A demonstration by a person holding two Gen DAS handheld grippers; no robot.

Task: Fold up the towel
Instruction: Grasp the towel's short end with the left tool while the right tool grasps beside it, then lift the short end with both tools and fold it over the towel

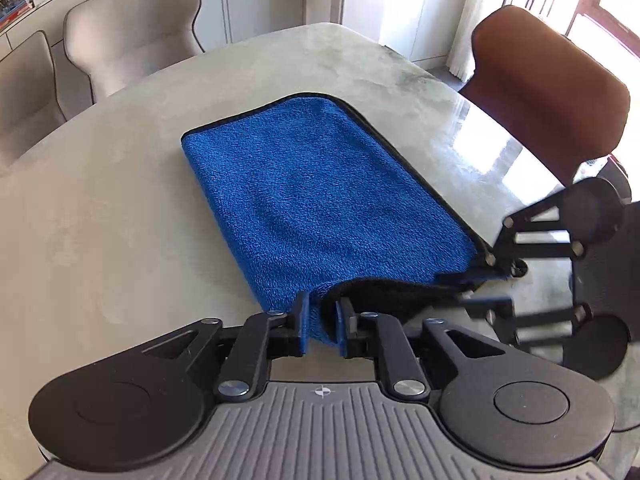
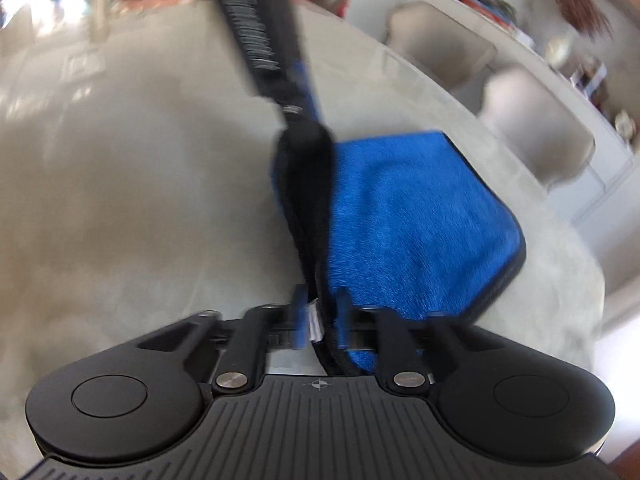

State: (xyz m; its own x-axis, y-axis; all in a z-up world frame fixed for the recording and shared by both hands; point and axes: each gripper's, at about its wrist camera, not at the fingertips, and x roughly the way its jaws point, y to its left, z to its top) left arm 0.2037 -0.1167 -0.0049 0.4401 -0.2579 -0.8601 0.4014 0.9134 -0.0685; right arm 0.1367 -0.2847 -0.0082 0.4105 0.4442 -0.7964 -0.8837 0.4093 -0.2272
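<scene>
So: left gripper (image 1: pixel 320 320) has its jaws partly apart with the near corner of the towel (image 1: pixel 312 184) between them; blue pile bulges into the gap, but from the left wrist view I can't tell whether the pads actually press on it or just bracket it. Right gripper (image 2: pixel 320 320) is closed tight on the towel's black piped edge, with what looks like a white care tag pinched in too; that view is blurred, so take the tag as a guess. From the left wrist view the right gripper sits at the other near corner, low against the table (image 1: pixel 100 220). Towel lies flat on the pale stone-look tabletop, already doubled by the look of the stacked edges at the far right corner, long axis running away from both grippers. Handling judgement: thick microfibre, light, fully limp, no stiffness to hold a shape, so it will sag between two grip points and drag on its own nap. The smooth, glossy table should let it slide easily. Best holds are the two near corners on the piping, which is firmer than the pile and less likely to pull out. Chairs (image 1: pixel 128 28) stand around the far side, well clear.
</scene>
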